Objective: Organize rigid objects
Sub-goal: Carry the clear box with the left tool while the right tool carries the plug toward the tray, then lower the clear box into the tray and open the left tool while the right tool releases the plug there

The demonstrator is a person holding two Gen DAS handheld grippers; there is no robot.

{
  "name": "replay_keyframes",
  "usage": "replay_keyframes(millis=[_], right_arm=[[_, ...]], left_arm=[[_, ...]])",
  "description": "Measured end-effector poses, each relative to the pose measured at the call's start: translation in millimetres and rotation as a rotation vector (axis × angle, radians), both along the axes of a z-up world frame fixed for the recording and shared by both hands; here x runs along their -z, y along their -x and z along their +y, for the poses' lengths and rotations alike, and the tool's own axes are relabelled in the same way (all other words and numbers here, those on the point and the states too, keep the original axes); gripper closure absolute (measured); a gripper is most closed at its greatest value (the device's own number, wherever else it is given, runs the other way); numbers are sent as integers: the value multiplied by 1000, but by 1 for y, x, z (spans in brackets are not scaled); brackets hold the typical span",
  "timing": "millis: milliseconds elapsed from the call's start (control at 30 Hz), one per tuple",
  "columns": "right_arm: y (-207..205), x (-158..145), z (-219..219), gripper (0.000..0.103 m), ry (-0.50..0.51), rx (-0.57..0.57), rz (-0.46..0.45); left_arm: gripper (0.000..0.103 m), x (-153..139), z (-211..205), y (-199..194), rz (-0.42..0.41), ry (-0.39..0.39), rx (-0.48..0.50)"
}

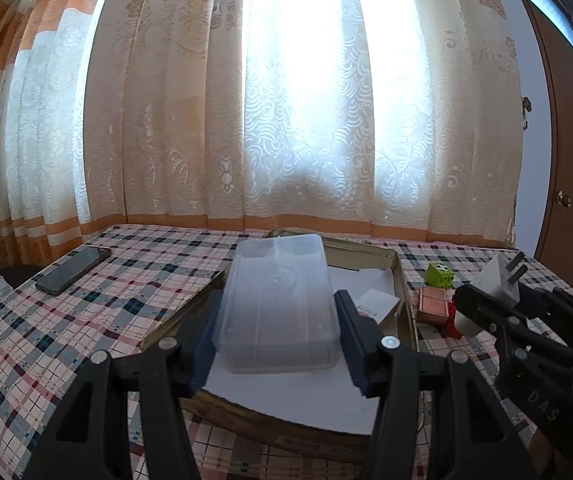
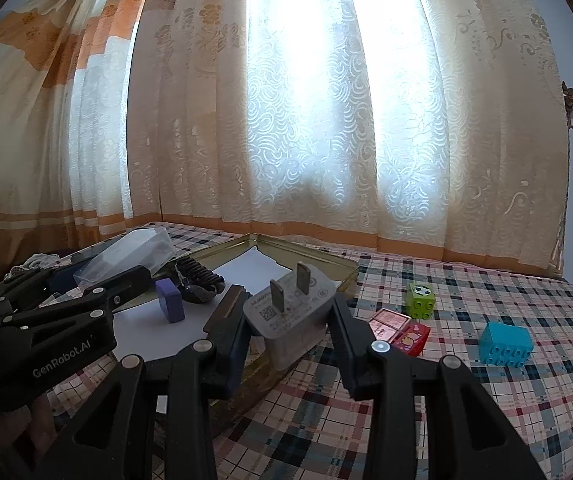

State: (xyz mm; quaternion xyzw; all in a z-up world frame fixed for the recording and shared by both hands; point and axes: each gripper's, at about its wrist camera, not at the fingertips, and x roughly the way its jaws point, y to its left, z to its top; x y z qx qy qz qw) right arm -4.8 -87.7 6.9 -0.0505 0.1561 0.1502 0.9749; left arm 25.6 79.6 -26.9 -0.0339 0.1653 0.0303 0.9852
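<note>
"HUAWEI" print on grey charger (image 2: pixel 288 316), "GenRobot.AI" on left hand-held gripper (image 2: pixel 86 280).

One clear box (image 1: pixel 278 304), one charger (image 2: pixel 290 320), one tray (image 2: pixel 318 266), one phone (image 1: pixel 73 270), three toy blocks: green (image 2: pixel 421 301), blue (image 2: pixel 506 344), purple (image 2: pixel 170 300).

A clear plastic box (image 1: pixel 278 304) is held level above the gold tray (image 1: pixel 402 280). A white plug adapter (image 2: pixel 290 320), prongs up, is held over the tray's right edge.
</note>
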Motion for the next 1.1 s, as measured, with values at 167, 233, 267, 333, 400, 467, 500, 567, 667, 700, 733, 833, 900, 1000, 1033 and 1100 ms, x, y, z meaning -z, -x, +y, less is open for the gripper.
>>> replay_keyframes(millis=[167,233,267,333,400,467,500,567,667,700,733,833,900,1000,1033,1100], right_arm=[[-4,1,7,62,8,-17,6],[-5,1,12,62,14,-26,7],[-6,1,13,62,16,-30,7],[-8,1,17,62,20,-42,9],[-10,2,20,62,23,-49,15],[-13,2,22,62,24,-55,21],[-15,2,24,62,26,-57,24],[-17,2,26,62,29,-63,30],[-21,3,30,62,35,-72,37],[-22,3,31,62,39,-74,40],[-23,3,31,62,41,-75,43],[-30,3,34,62,40,-85,72],[-37,1,35,62,35,-91,95],[-48,-2,38,62,31,-100,124],[-53,-4,40,62,30,-106,132],[-63,-5,45,62,39,-112,149]], left_arm=[[49,1,5,-2,6,-2,-12],[49,1,7,-3,11,-5,-19],[49,1,8,-5,15,-7,-21],[49,1,10,-7,23,-12,-22],[49,1,11,-10,28,-17,-23],[49,2,12,-11,32,-17,-23],[49,2,14,-13,37,-17,-24],[49,2,15,-16,43,-17,-25],[49,2,17,-20,49,-27,-28],[49,2,18,-22,51,-30,-29],[49,2,19,-23,53,-32,-28],[49,2,20,-29,67,-48,-32],[49,1,22,-34,79,-47,-27],[49,1,25,-41,101,-40,-17],[49,1,26,-44,111,-35,-7],[49,1,27,-50,127,-24,3]])
